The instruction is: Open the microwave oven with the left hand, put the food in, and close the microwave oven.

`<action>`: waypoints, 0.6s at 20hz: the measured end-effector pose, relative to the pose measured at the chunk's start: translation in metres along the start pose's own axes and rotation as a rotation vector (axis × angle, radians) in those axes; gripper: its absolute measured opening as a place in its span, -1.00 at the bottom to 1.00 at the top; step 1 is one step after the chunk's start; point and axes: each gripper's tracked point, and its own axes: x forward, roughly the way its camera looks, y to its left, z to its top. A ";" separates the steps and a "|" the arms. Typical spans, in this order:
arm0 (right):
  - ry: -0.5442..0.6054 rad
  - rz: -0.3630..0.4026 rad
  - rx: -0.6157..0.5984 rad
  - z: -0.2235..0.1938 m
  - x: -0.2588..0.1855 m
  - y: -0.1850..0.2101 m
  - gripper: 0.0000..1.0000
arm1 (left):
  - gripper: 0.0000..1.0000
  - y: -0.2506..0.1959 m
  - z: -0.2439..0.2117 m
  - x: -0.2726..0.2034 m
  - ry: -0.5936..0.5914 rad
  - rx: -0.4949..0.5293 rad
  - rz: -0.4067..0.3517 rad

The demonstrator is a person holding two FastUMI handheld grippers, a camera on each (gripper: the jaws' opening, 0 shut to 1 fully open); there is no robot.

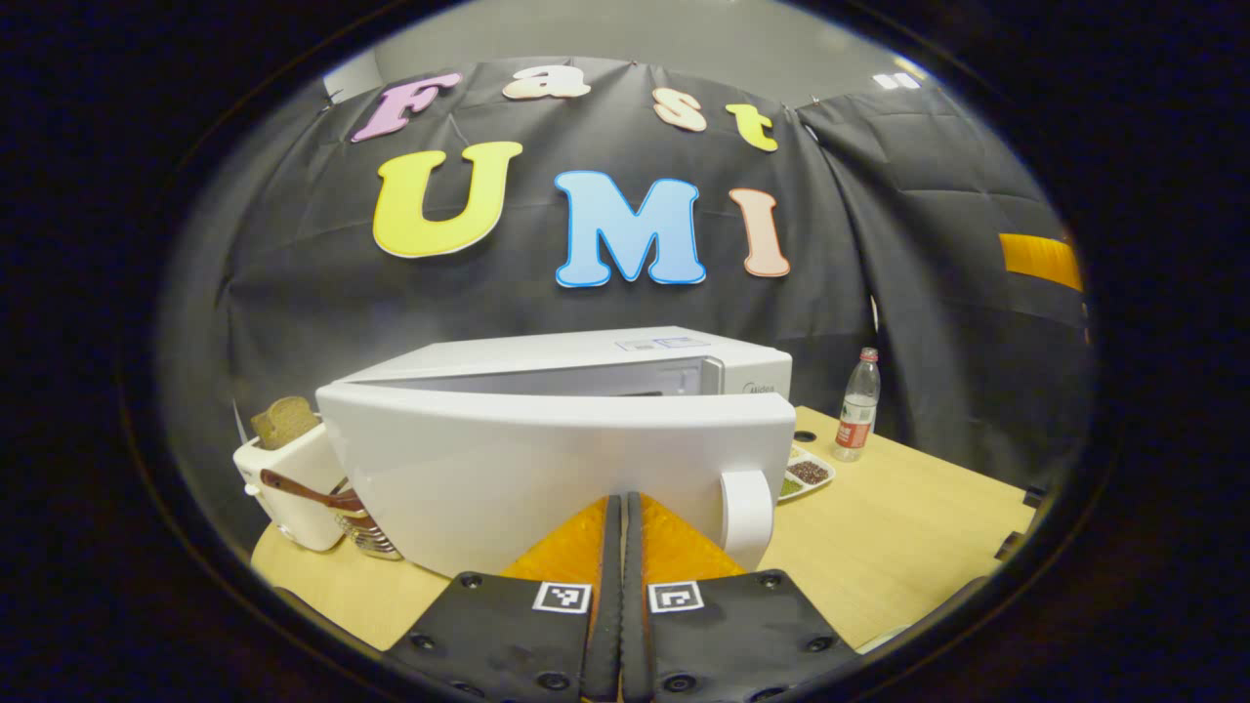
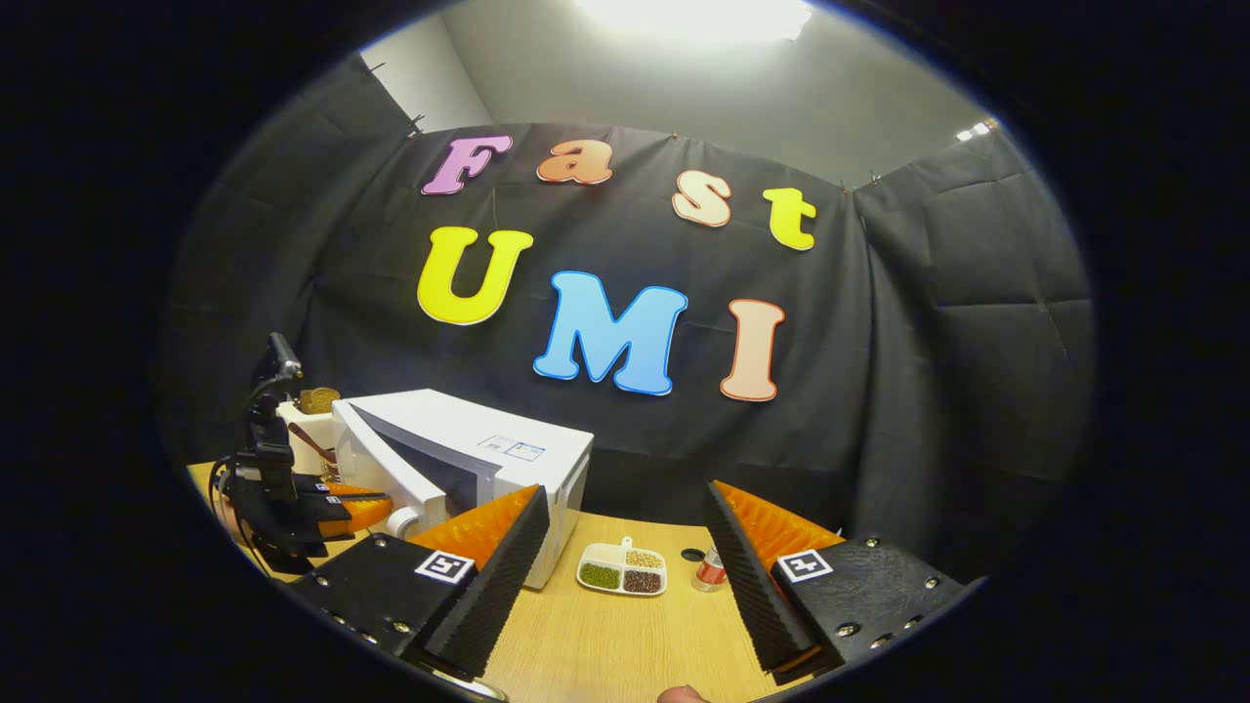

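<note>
The left tongs (image 1: 621, 527) are pressed together with nothing between them, and their tips sit right at the lower face of the microwave door (image 1: 557, 478), just left of its round handle (image 1: 747, 513). The door stands part-way open, its long axis running left to right across the tongs, with a dark slit above it opening into the oven. In the right gripper view the left tongs (image 2: 342, 508) show at that same door edge, so they are the nearer pair for swinging it wider.

The right tongs (image 2: 625, 547) are spread wide and hold nothing. Straight ahead between them, a little beyond the tips, the food tray (image 2: 623, 569) lies flat on the table (image 2: 605, 644), just right of the microwave (image 2: 469, 449). It has several compartments of grains or beans.

A faint brand mark sits on the microwave's upper right front, too small to read surely. A bottle (image 1: 857, 405) stands further right of the left tongs, its label unreadable. A toaster (image 1: 293, 478) with bread stands to their left.
</note>
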 end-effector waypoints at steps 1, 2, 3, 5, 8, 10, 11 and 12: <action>0.004 -0.007 -0.002 -0.001 -0.001 -0.002 0.94 | -0.94 0.000 0.002 0.008 -0.001 0.001 -0.004; 0.008 -0.014 -0.004 -0.001 -0.002 -0.004 0.94 | -0.94 0.000 0.004 0.017 -0.002 0.000 -0.006; 0.011 -0.021 -0.004 -0.002 -0.002 -0.005 0.94 | -0.94 0.000 0.006 0.024 -0.003 -0.001 -0.005; 0.019 -0.033 -0.007 -0.003 -0.003 -0.008 0.94 | -0.84 0.000 0.007 0.038 -0.005 -0.010 -0.004; 0.026 -0.050 -0.008 -0.005 -0.008 -0.016 0.94 | -0.84 0.001 0.010 0.054 -0.007 -0.017 0.007; 0.031 -0.062 -0.011 -0.007 -0.012 -0.022 0.94 | -0.84 0.002 0.012 0.062 -0.008 -0.021 0.017; 0.034 -0.067 -0.013 -0.008 -0.013 -0.026 0.94 | -0.84 0.003 0.012 0.066 -0.007 -0.026 0.023; 0.036 -0.072 -0.013 -0.008 -0.016 -0.030 0.94 | -0.84 0.004 0.013 0.070 -0.005 -0.029 0.032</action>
